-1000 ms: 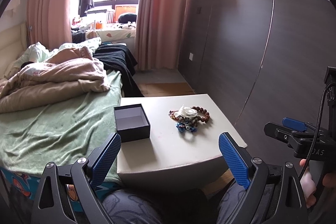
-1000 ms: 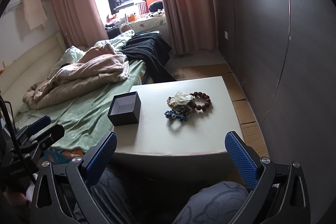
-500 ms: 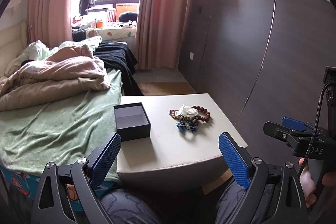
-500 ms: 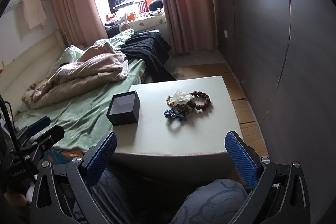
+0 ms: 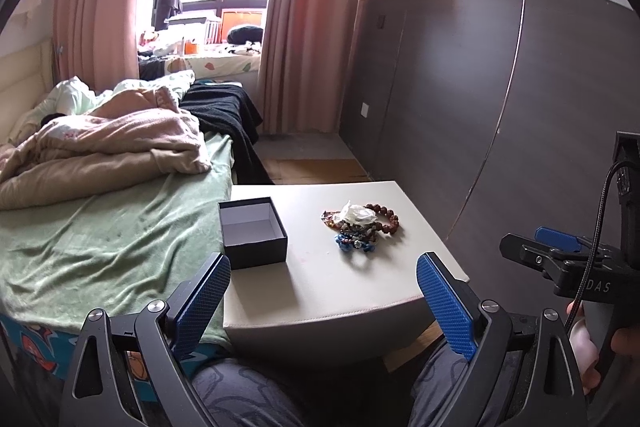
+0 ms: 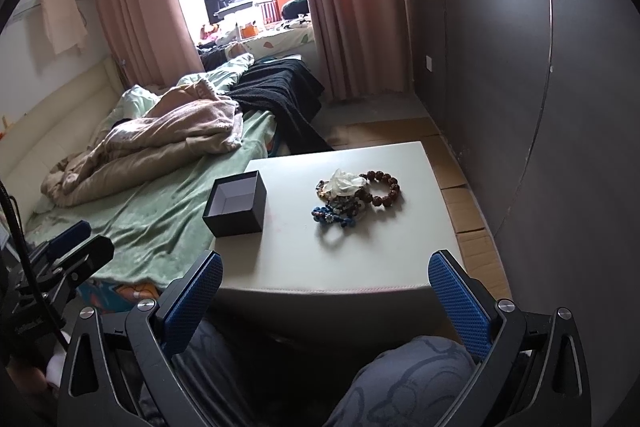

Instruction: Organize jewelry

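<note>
We see the bed [image 5: 112, 227] with its green sheet running along the left edge of the counter [image 5: 320, 291], a rumpled beige blanket [image 5: 100, 147] heaped farther back and a black throw [image 5: 228, 111] beyond it, toward the pink curtains [image 5: 304, 27]. The pale counter stands between the bed and a dark panelled wall [image 5: 500, 107]. Near its left edge sits an open dark jewelry box [image 5: 253, 231], lid off, its pale lining bare. Well apart from the box, toward the far right corner, lies the jewelry in one heap: a brown bead bracelet [image 5: 386, 219], a white flower piece [image 5: 358, 215] resting on top, and a blue beaded bracelet [image 5: 354, 243] on the near side, all touching one another.

Our left hand-held gripper [image 5: 323, 283] hangs off the near edge of the counter, its blue-padded fingers [image 5: 444, 303] spread wide and grasping nothing. Our right hand-held gripper [image 6: 325, 283] likewise hovers short of the near edge, released, with its fingers [image 6: 192, 303] far apart and nothing between them. In each wrist view the other tool shows at the picture's side.
</note>
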The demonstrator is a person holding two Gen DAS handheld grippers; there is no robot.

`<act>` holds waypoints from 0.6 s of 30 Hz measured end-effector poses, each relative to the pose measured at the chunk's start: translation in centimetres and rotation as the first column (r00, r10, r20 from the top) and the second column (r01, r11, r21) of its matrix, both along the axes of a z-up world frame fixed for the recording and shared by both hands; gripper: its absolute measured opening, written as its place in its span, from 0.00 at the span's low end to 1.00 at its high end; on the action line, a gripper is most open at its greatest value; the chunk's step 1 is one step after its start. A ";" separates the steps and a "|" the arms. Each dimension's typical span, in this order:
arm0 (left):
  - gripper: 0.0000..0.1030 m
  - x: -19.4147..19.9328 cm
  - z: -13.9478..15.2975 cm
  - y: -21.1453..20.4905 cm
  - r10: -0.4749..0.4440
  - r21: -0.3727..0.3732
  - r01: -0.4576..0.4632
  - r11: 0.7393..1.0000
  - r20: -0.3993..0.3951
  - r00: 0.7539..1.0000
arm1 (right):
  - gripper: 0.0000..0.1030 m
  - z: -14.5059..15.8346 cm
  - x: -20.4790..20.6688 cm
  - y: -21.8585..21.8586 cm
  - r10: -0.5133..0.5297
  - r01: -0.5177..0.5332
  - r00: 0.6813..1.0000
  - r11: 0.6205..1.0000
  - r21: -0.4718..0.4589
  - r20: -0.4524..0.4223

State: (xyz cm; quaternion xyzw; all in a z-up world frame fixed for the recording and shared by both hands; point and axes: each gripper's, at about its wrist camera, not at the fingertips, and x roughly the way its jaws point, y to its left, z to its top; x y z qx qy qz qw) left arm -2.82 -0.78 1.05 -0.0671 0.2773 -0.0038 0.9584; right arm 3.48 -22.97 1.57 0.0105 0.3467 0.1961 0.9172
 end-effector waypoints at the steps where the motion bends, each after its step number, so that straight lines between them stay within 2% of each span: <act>1: 0.92 0.0 0.0 0.0 0.001 0.001 -0.001 1.000 0.000 1.000 | 1.00 0.1 0.0 0.0 -0.002 0.002 1.000 1.000 0.002 0.000; 10: 0.92 1.1 0.1 0.6 0.020 -0.020 -0.020 1.000 -0.004 1.000 | 1.00 0.4 1.0 0.2 0.005 -0.005 1.000 1.000 -0.014 -0.015; 15: 0.92 3.3 0.0 0.8 0.029 0.011 -0.029 1.000 -0.016 0.999 | 1.00 0.5 2.9 -0.1 0.000 -0.001 1.000 1.000 -0.010 -0.028; 18: 0.92 5.0 -0.2 1.0 0.031 -0.002 -0.031 1.000 -0.021 0.999 | 1.00 0.3 4.3 -0.1 0.003 -0.004 0.999 1.000 -0.012 -0.039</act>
